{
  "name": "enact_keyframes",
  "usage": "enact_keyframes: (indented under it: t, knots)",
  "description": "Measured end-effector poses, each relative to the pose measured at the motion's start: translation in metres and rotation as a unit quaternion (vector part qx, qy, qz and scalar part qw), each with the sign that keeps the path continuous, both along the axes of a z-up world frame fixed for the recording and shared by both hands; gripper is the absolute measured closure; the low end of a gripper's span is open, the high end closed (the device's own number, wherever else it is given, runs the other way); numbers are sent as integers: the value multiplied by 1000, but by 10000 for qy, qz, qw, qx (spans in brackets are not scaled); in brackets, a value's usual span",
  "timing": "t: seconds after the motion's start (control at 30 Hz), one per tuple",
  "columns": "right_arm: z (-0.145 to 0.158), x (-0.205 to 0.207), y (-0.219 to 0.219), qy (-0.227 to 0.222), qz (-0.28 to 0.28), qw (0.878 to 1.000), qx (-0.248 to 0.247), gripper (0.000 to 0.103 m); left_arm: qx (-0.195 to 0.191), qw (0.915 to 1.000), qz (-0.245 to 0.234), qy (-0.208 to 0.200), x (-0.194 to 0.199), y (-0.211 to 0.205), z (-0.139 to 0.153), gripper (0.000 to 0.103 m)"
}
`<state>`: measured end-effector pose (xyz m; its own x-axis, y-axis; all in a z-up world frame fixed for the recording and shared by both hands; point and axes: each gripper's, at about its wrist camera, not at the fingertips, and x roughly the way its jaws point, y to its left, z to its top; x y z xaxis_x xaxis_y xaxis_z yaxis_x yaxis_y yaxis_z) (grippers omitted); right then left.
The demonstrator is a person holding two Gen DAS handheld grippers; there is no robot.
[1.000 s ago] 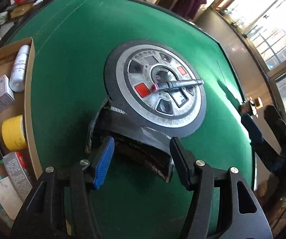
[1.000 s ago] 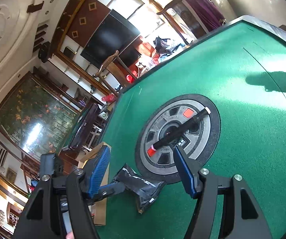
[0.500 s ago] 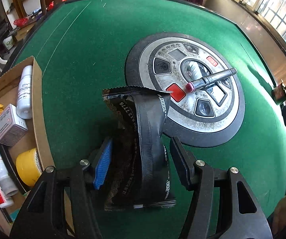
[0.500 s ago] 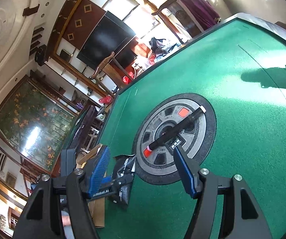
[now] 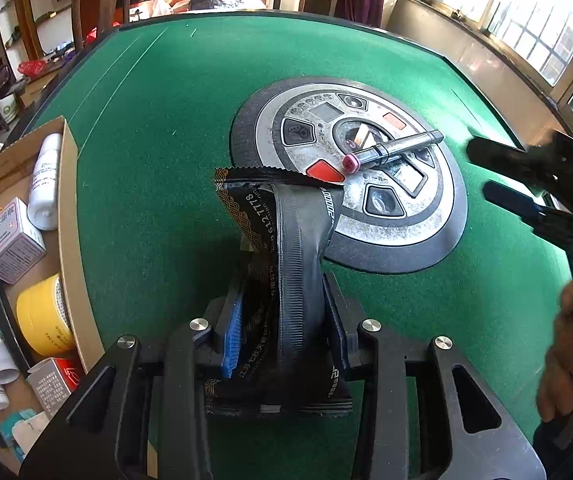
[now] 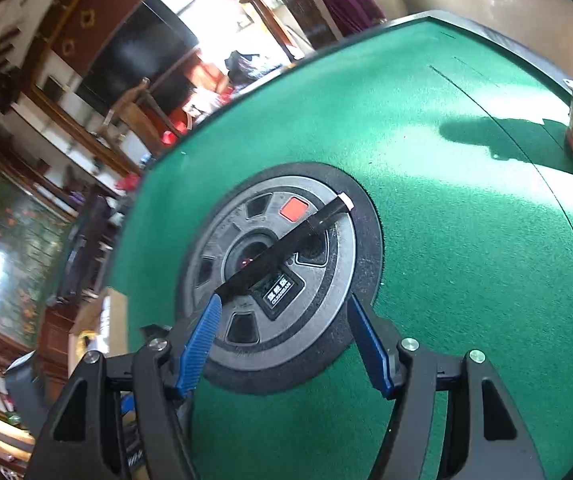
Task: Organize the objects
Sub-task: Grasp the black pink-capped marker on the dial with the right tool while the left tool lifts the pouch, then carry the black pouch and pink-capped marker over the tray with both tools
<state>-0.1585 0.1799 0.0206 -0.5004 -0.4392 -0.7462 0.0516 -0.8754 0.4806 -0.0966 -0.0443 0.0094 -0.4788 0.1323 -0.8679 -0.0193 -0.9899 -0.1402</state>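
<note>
Pouch [image 5: 282, 280] now squeezed between closing jaws

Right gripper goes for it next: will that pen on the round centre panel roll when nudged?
Probably: the pen looks cylindrical, lying flat on the smooth round panel. It looks stiff and light. The open right gripper may knock it sideways.

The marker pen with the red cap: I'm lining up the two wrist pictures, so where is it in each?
Left wrist view: the marker pen lies across the round control panel, right of centre, red cap toward the black packet.
Right wrist view: the marker pen runs diagonally across the panel, centre frame, just beyond the open right claw.
Shared landmark: the panel's red button.
</note>
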Motion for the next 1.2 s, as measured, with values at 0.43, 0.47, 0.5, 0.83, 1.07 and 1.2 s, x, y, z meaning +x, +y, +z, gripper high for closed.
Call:
enact_keyframes:
  t: [0.43,0.47,0.5,0.83,1.07,1.2]
  knots:
    - [-17,-55,-62,-420,-382,9765,2077,85,101,9999,19,-38,-3,4,4,68]
    - [-17,-53,-58,-404,-321,9761,2110,90,82,10000,14,-38,-2,4,5,68]
    - [-16,-50,-54,-390,-265,9773,2065,90,56,10000,9,-35,-2,5,5,68]
    - [-11,10,-10,-55,106,9955,945,90,127,9995,-161,240,1,14,7,79]
    - [7,28,-26,209,530,9956,740,90,-38,9993,-205,302,2,20,9,80]
    - [3,34,-41,168,801,9934,802,90,-364,9985,-148,375,-1,28,2,67]
